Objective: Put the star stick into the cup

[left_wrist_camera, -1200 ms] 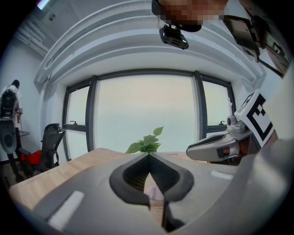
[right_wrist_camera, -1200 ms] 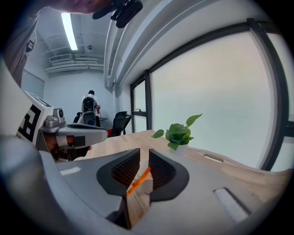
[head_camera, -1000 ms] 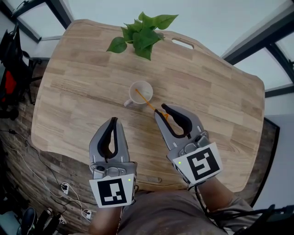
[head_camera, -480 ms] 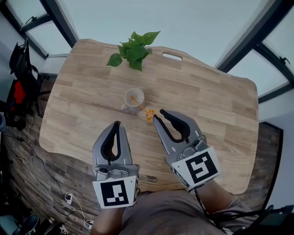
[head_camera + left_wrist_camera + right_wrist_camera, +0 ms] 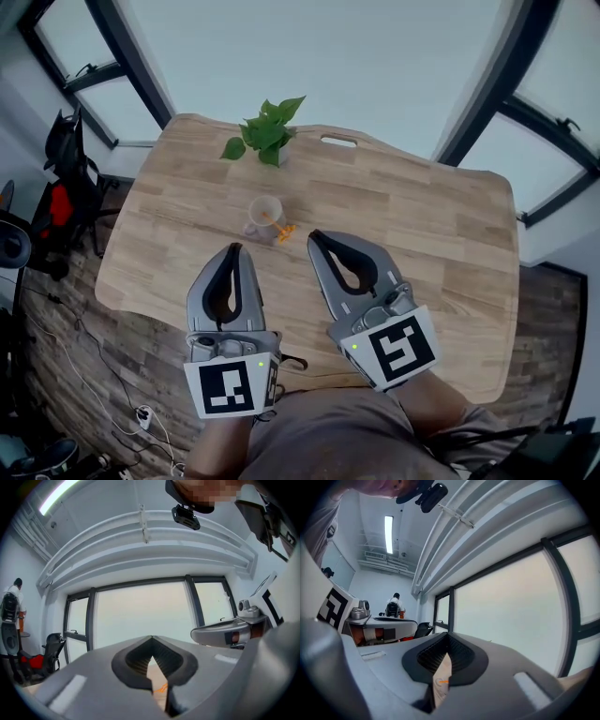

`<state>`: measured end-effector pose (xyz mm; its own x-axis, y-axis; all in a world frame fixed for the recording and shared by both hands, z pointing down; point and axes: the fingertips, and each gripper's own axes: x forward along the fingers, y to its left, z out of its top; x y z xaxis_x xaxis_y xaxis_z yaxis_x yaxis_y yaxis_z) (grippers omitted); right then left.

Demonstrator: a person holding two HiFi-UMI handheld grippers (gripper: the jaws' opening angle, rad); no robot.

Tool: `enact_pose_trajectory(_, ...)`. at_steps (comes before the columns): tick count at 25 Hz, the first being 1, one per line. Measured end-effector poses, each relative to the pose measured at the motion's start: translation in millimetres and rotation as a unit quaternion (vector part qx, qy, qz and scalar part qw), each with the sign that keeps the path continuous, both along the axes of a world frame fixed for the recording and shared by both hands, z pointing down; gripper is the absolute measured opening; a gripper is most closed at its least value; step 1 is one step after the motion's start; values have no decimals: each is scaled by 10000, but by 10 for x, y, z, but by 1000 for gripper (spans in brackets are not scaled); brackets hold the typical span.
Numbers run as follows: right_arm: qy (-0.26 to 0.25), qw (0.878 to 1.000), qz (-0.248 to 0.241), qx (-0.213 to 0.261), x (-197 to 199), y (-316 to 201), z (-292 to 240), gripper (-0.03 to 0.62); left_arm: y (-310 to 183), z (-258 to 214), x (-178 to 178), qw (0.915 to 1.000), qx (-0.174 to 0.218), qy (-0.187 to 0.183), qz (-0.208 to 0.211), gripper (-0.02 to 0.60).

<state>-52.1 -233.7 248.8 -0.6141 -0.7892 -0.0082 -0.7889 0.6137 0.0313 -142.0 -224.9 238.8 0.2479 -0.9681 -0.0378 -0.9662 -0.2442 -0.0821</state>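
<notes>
The star stick point(image 5: 283, 228) leans in the cup point(image 5: 255, 221), its lower end inside and its orange upper end over the rim on the near right side. The cup stands on the tabletop point(image 5: 403, 206), near the plant point(image 5: 265, 131). The left gripper point(image 5: 234, 249) and the right gripper point(image 5: 315, 238) hover nearer the person, apart from the cup. Each has its jaws together at the tips with nothing between them. The stick looks thin, light and stiff, so it likely needs only a gentle pinch. The best hold seems to be on the shaft just below the star, where it clears the rim. The cup looks light too and might tip or slide if nudged.
</notes>
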Motion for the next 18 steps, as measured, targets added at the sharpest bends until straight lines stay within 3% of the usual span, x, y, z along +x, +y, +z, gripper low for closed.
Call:
enact_pose_trajectory(6,12,9999,-37,168,171,113,-97,26,124,-205,155,9996,261,-79,-54,0)
enact_pose_trajectory(18,-181,9990,-242,339,164,194,-225,25,264,-269,230,9993,297,-163,-145,0)
